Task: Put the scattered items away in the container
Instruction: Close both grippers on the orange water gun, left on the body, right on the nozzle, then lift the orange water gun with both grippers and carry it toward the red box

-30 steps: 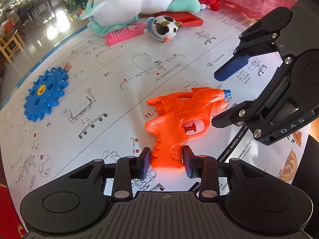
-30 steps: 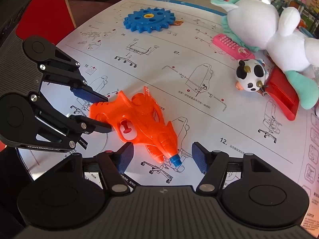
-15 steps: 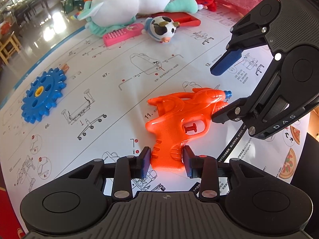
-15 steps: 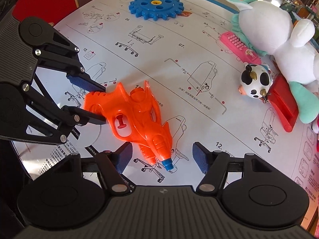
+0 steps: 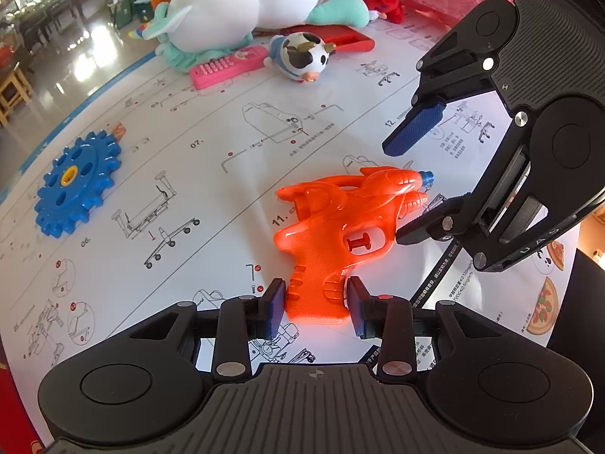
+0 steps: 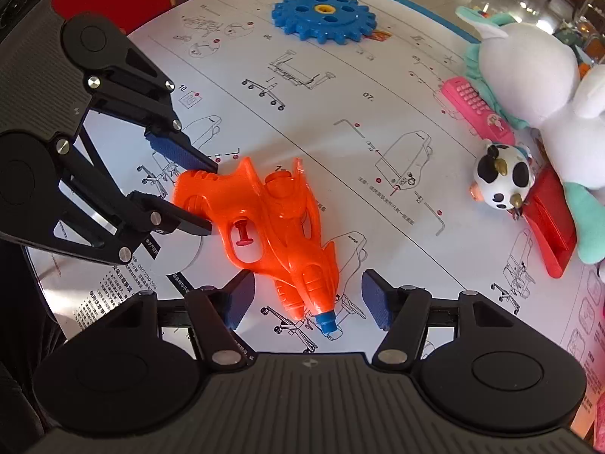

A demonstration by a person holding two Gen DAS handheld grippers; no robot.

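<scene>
Orange water gun (image 5: 340,234): your left hand-held gripper (image 5: 315,304) grips its handle; your right hand-held gripper (image 6: 306,299) closes around its nozzle, blue gear (image 6: 323,19) beyond.

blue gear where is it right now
The blue gear lies flat at the left of the left wrist view, on the instruction sheet, apart from the other toys.

Two wrist cameras, both close over my table

My left camera looks steeply down past its fingers at the orange water pistol (image 5: 340,242); my right one faces it from the opposite end (equally near), and both share the pistol, blue gear (image 6: 323,19) and printed sheet (image 5: 211,166).
</scene>
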